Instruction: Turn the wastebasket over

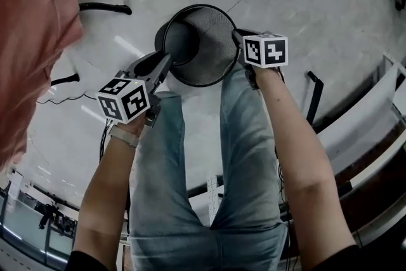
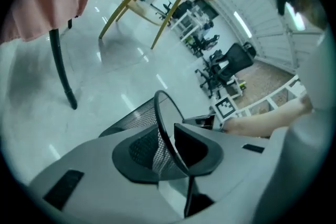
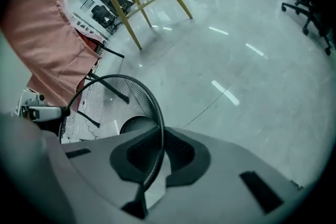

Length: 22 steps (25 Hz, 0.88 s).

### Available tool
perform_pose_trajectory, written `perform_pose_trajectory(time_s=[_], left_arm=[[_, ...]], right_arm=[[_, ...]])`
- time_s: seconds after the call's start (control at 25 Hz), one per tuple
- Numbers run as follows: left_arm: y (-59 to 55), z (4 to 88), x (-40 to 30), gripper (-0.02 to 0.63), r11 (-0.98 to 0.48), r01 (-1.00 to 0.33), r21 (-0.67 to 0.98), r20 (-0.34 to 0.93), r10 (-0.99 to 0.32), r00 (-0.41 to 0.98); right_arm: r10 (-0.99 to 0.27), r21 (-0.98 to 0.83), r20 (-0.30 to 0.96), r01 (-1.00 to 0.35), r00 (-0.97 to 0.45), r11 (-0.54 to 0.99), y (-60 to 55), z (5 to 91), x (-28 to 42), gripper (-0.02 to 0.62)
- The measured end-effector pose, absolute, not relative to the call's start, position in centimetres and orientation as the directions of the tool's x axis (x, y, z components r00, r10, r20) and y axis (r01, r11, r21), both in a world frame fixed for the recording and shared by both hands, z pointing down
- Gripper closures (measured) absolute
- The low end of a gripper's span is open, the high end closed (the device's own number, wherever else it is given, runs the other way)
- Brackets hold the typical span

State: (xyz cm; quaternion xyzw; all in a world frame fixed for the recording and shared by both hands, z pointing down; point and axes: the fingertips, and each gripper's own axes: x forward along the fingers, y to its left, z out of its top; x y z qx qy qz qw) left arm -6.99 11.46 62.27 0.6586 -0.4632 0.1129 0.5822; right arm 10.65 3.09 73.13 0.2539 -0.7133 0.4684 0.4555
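A black wire-mesh wastebasket (image 1: 206, 47) hangs above the floor, tilted so its round mouth faces up toward me and its solid bottom (image 1: 179, 41) points away. My left gripper (image 1: 166, 61) is shut on the rim at the basket's left side. In the left gripper view the rim (image 2: 164, 122) and mesh wall run between the pads of that gripper (image 2: 170, 152). My right gripper (image 1: 238, 37) is shut on the rim at the opposite, right side. The right gripper view shows the rim (image 3: 156, 113) pinched between that gripper's (image 3: 155, 157) pads, with the mesh inside open to view.
Pale glossy floor lies below. A pink cloth (image 1: 32, 41) hangs at the left over black chair legs (image 1: 104, 7). Wooden table legs (image 3: 126, 13) stand farther off, with office chairs (image 2: 231, 63) beyond. White shelving (image 1: 374, 111) runs along the right. My legs in jeans (image 1: 241, 155) are under the basket.
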Motion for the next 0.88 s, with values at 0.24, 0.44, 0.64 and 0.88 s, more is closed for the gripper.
perform_pose_trajectory(time_s=[0.24, 0.44, 0.64, 0.88], left_arm=[[11.3, 62.6, -6.3, 0.500, 0.087, -0.730, 0.678, 0.645, -0.547, 0.534], [12.8, 67.7, -4.2, 0.494, 0.062, -0.794, 0.604, 0.749, -0.386, 0.539], [10.2, 71.1, -2.4, 0.494, 0.091, -0.789, 0.608, 0.755, -0.374, 0.539], [5.0, 72.7, -1.1, 0.497, 0.071, -0.795, 0.602, 0.737, -0.432, 0.519]], right_arm=[[0.172, -0.571, 0.818, -0.735, -0.549, 0.366, -0.3, 76.5, 13.2, 0.558], [0.285, -0.673, 0.740, -0.683, -0.610, 0.283, -3.1, 80.3, 15.2, 0.558], [0.419, -0.731, 0.667, -0.648, -0.616, 0.213, -5.4, 84.9, 16.4, 0.555], [0.517, -0.733, 0.631, -0.664, -0.579, 0.150, -6.9, 89.5, 17.3, 0.548]])
